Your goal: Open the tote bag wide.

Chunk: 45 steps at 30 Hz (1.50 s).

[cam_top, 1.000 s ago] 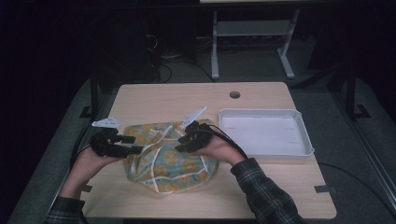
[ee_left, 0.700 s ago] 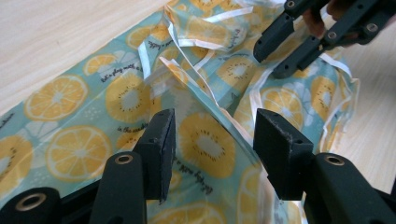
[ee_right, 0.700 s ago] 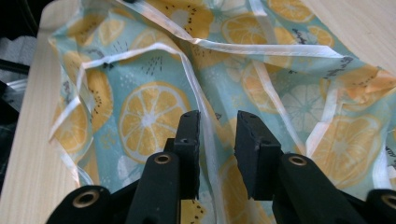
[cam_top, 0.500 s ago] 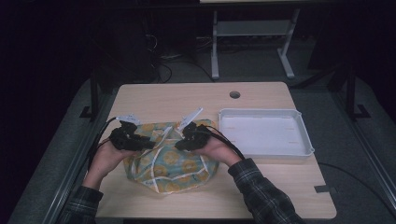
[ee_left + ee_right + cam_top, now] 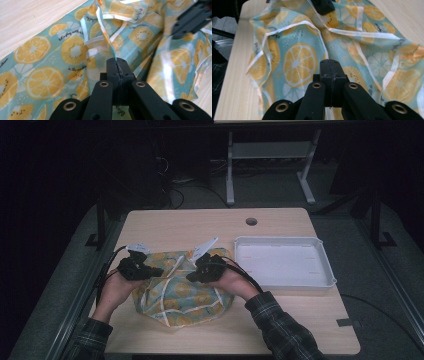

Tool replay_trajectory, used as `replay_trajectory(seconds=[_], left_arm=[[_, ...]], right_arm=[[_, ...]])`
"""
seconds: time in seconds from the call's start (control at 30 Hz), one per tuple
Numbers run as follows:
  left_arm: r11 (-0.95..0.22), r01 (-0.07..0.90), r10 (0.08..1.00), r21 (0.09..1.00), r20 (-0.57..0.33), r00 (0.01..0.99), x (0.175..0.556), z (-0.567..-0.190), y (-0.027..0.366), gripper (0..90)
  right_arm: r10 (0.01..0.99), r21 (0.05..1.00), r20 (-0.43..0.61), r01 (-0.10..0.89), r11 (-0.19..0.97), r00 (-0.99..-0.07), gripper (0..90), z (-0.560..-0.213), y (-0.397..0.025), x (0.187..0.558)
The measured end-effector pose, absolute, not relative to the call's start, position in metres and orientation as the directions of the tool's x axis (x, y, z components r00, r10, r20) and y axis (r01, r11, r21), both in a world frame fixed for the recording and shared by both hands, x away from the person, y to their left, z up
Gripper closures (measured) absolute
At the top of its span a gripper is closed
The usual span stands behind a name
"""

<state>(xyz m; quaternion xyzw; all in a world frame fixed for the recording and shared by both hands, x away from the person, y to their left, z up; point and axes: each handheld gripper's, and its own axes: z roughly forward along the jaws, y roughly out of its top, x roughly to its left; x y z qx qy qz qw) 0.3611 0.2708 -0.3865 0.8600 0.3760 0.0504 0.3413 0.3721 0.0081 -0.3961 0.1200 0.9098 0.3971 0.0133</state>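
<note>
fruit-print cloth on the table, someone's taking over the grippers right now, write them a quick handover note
Left gripper: jaws shut on a pale edge strip of the fruit-print cloth, at its left side.
Right gripper: jaws shut on a thin pale edge of the same cloth, at its right side.
Cloth: bunched and crumpled near the front of the table, between the two grippers.
White tray: to the right of the cloth, nothing in it.
Done: both edges gripped.
Left: the cloth is not yet spread or folded; probably draw the grippers apart to open it out.
</note>
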Motion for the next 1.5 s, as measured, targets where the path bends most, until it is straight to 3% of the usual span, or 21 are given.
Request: replay_trajectory(seconds=[0.33,0.63,1.5], left_arm=[[-0.508,0.608,0.679,0.61,-0.151,0.719,0.362,-0.388,0.273,89.6],[-0.461,0.62,0.686,0.635,-0.188,0.702,0.36,-0.391,0.282,89.6],[-0.474,0.617,0.682,0.629,-0.181,0.708,0.358,-0.395,0.284,89.6]], right_arm=[[0.184,0.741,0.073,0.177,0.648,-0.98,90.0,-0.387,-0.001,0.356],[0.153,0.743,0.08,0.161,0.649,-0.985,90.0,-0.386,-0.011,0.334],[0.077,0.663,0.091,0.118,0.74,-0.993,90.0,-0.416,-0.022,0.274]])
